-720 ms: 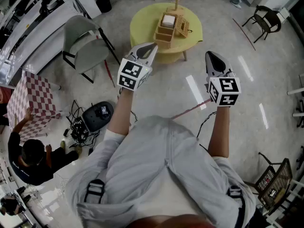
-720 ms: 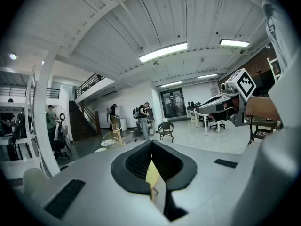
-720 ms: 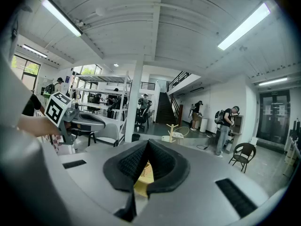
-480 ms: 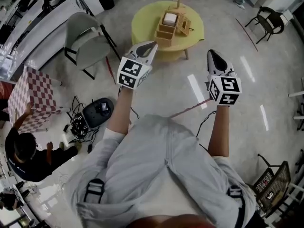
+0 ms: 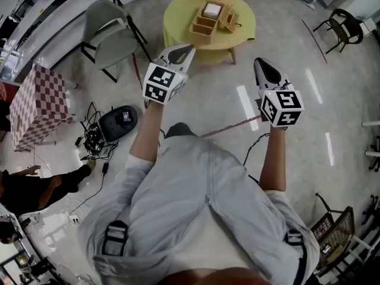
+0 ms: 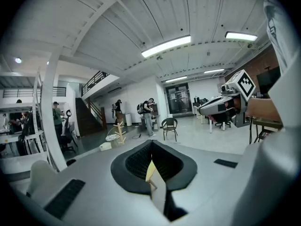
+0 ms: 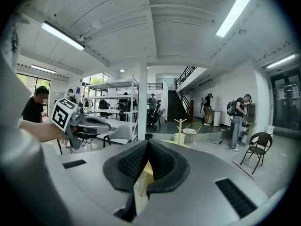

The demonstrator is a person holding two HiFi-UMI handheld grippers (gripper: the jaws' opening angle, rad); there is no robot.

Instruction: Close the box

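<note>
A wooden box stands on the round yellow table at the top of the head view. Its lid hangs open to the right and something white lies in its far compartment. Both grippers are held in the air well short of the table, pointing toward it. My left gripper is shut with nothing between its pads, as the left gripper view shows. My right gripper is also shut and empty. Each gripper view shows the other gripper off to the side.
A grey chair stands left of the table. A red-and-white checkered box and a black device with cables sit on the floor at left. A person crouches at lower left. A black chair is at upper right.
The table and box have slid up the head view. A foot now shows ahead of the body. The crouching person has let go of the checkered box. Both grippers stay shut.
</note>
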